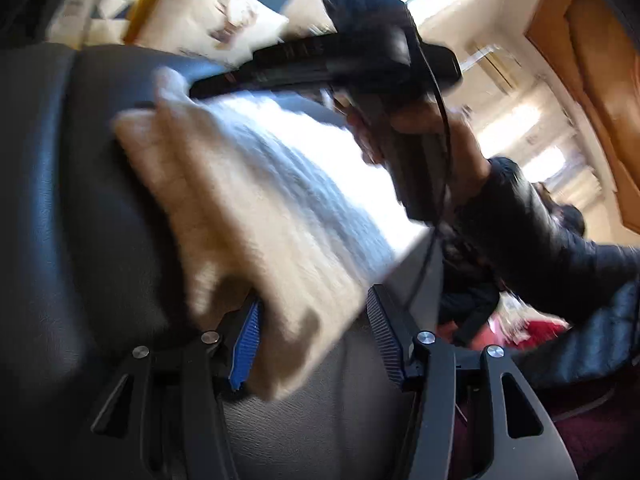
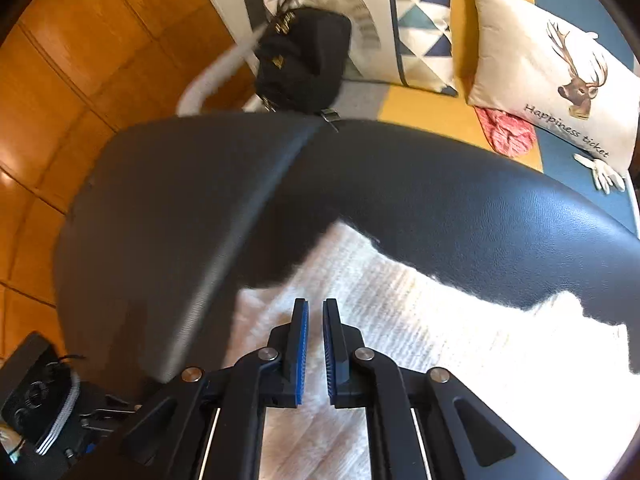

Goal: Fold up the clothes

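Knit [image 1: 260,200], cream-white and ribbed, lies folded on the black leather seat [image 1: 80,220]. In the left wrist view its long axis runs diagonally, from the lower-left corner between the left gripper's fingers up toward the right gripper at upper right; ribs run along that same line. Left gripper [image 1: 316,340] stands wide: the blue pad [image 1: 246,344] of one finger touches the knit's near corner, the other finger stands clear of the fabric, no squeeze visible. Frame blurred, so edge detail is uncertain. Right gripper [image 2: 315,344] points steeply down onto the knit [image 2: 420,320]; its jaws are nearly together with only a thin slot between the pads, and I cannot tell whether any fabric is pinched there. A hand [image 1: 424,148] in a dark sleeve [image 1: 540,232] holds that gripper. Beyond the seat: deer cushion [image 2: 552,64], triangle cushion [image 2: 424,28], black bag [image 2: 304,56], wood floor [image 2: 80,60].
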Available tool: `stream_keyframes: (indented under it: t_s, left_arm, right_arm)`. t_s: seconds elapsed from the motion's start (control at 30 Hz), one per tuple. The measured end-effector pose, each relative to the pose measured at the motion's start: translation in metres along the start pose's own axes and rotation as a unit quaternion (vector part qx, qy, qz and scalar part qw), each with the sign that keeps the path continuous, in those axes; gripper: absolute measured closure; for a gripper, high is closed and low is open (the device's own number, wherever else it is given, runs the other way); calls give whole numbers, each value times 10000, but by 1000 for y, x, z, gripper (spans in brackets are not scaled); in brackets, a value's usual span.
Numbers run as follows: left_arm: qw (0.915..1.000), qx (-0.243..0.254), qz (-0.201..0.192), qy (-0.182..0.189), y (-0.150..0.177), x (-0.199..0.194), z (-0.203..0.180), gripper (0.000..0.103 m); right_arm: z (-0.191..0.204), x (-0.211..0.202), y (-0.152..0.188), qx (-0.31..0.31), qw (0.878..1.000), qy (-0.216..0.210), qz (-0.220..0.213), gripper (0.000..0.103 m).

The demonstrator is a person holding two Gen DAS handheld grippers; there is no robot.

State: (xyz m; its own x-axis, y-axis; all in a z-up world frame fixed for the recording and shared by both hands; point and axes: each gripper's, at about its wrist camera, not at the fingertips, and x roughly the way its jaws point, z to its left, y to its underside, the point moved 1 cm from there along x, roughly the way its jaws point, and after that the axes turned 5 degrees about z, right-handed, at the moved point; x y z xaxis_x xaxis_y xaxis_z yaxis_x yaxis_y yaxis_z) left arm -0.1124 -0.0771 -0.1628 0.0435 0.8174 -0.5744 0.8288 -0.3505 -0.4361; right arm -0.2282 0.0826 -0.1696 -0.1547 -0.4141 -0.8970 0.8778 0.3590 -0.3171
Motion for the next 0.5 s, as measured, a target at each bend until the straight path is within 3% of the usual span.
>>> stream_keyframes:
  t_s: [0.07,0.1,0.13,0.17,0.23,0.3,0.4,0.47,0.5]
  left_arm:
    - [9991,118,397,-60,7,9,-1,52]
    - [9992,115,386,-63,10,7,-2,59]
    - [9992,111,369,-65,12,5,-4,76]
    - [9997,94,209,-60,11,-1,-4,87]
    - [9994,63,-280,-197,9,-22,-5,96]
    - [9975,89,-610,-349,10,-37,-9,97]
    - [9970,172,-423,-621,18,-21,-15,98]
    - [9961,80,141,-868,18,8,-14,98]
    - [9965,-27,149,-828,19,9,-13,98]
  right_arm:
    - [1,2,2,-69,9999,55,52,97]
    - [0,6,3,-108,9998,129,107,97]
    - [-1,11,4,-140,9995,217,177,97]
    - [-3,17,5,-172,9991,305,247,97]
    - [-8,24,7,-142,9990,329,253,100]
    - [-13,24,6,-15,9995,237,212,100]
    - [-18,27,9,51,9997,174,134,101]
    - [-19,28,9,85,9998,140,110,101]
    - [-19,28,9,84,9998,148,116,101]
